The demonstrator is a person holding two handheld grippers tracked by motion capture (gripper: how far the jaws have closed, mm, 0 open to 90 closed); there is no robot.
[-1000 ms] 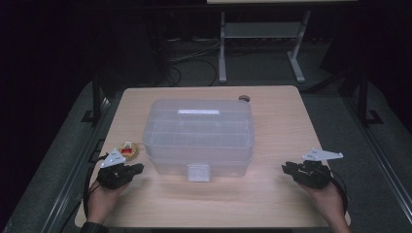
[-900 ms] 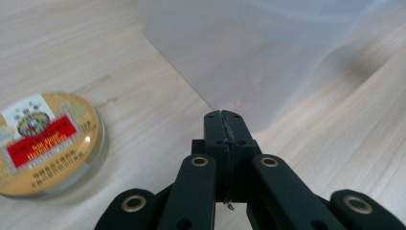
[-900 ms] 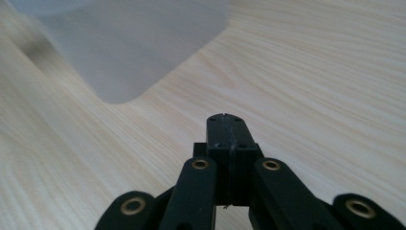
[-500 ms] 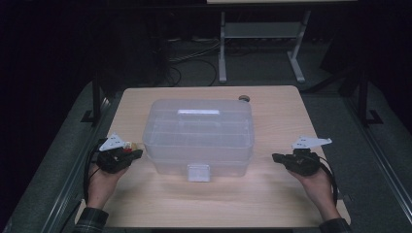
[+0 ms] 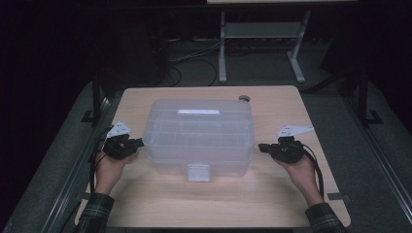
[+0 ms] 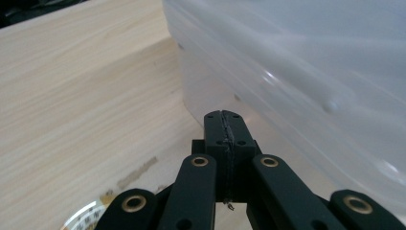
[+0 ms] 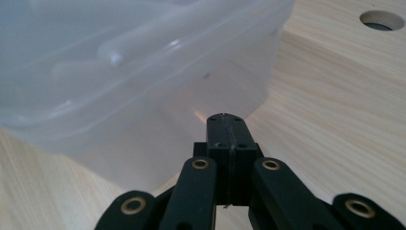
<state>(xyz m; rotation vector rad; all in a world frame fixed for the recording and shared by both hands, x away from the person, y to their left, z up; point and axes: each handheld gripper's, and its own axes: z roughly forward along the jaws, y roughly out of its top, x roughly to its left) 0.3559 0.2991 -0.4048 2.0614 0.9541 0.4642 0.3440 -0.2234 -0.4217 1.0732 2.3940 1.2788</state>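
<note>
On the middle of the pale wood-grain desk (image 5: 272,204) sits the large translucent plastic storage box (image 5: 199,133) with its lid on and a small white latch (image 5: 198,172) at the near side. We hold our left gripper (image 5: 137,142) just beside its left wall and our right gripper (image 5: 263,147) just beside its right wall, both with jaws pressed together on nothing. We judge this the approach before handling the box; next we would part the jaws or press in at both ends evenly. Its smooth, glossy, rounded walls look slippery and slightly flexible.
</note>
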